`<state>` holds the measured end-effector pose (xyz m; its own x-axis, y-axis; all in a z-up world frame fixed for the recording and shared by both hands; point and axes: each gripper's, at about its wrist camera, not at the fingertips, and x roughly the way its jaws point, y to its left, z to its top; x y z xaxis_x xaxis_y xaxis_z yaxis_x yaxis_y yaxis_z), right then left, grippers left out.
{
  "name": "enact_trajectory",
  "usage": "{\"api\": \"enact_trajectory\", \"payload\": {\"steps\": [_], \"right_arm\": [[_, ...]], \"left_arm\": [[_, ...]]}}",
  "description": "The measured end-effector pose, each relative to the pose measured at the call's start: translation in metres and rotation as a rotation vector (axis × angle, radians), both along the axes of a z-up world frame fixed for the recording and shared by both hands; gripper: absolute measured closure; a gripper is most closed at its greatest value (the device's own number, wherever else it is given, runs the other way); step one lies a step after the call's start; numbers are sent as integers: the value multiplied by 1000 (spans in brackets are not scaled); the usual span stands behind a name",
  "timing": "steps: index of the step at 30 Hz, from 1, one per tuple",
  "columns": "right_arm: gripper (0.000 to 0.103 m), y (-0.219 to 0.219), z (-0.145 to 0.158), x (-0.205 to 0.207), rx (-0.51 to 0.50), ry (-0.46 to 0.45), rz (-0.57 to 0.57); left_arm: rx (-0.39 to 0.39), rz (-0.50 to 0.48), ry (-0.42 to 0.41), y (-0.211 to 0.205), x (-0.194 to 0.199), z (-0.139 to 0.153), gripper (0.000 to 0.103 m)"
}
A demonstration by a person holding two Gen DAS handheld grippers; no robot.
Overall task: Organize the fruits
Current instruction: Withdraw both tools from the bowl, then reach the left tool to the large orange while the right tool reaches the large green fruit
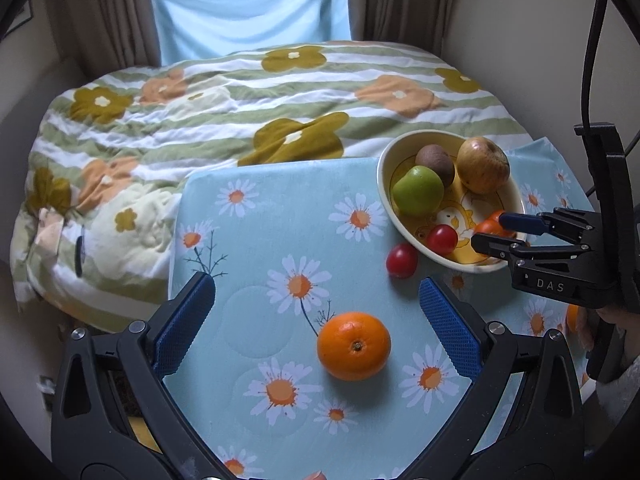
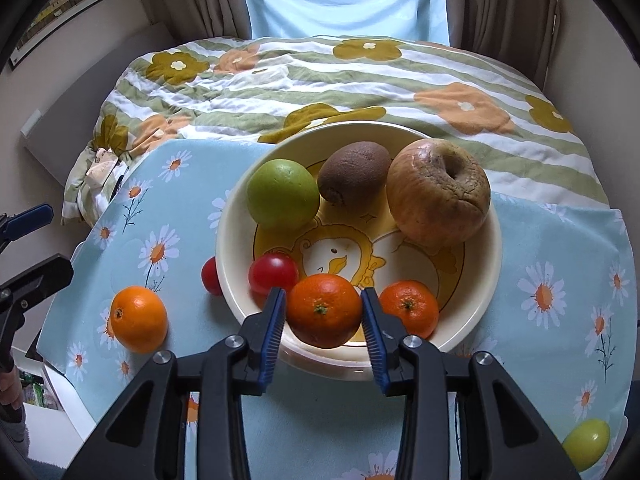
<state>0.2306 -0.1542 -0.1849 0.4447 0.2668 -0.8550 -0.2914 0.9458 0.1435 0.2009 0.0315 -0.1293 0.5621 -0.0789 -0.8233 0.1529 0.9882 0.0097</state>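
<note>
So the right gripper has its two blue pads pressed on either side of a small orange, closed around it just above the near rim of the bowl. Can't really tell if that orange is touching the bowl floor or hanging a bit over it. Right beside it in the bowl sits a second small orange, and on the other side a red tomato. Further back in the bowl there's a green apple, a kiwi and a wrinkly brownish apple.

The left gripper is spread wide open with nothing in it, and a bigger orange lies on the daisy tablecloth between its fingers, touching neither. Another red tomato sits on the cloth just outside the bowl, tucked against its wall. A pale green fruit lies at the near right corner of the cloth, well apart from the rest. Behind the table there's a bed with a flowery striped duvet
</note>
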Motion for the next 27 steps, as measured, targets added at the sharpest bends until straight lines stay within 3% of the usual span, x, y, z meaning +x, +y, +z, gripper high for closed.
{"api": "enact_trajectory", "payload": {"steps": [2, 3, 10, 13, 27], "right_arm": [[24, 0, 3, -1, 18, -15, -7], [13, -1, 5, -3, 26, -24, -10], [11, -3, 13, -13, 12, -62, -51], [0, -4, 19, -19, 8, -75, -59], [0, -17, 61, -64, 1, -109, -155]], "left_arm": [[2, -6, 2, 0, -2, -1, 0], [3, -9, 2, 0, -2, -1, 0], [0, -27, -11, -1, -5, 5, 0], [-2, -37, -24, -1, -8, 11, 0], [-9, -78, -90, -4, -32, 47, 0]]}}
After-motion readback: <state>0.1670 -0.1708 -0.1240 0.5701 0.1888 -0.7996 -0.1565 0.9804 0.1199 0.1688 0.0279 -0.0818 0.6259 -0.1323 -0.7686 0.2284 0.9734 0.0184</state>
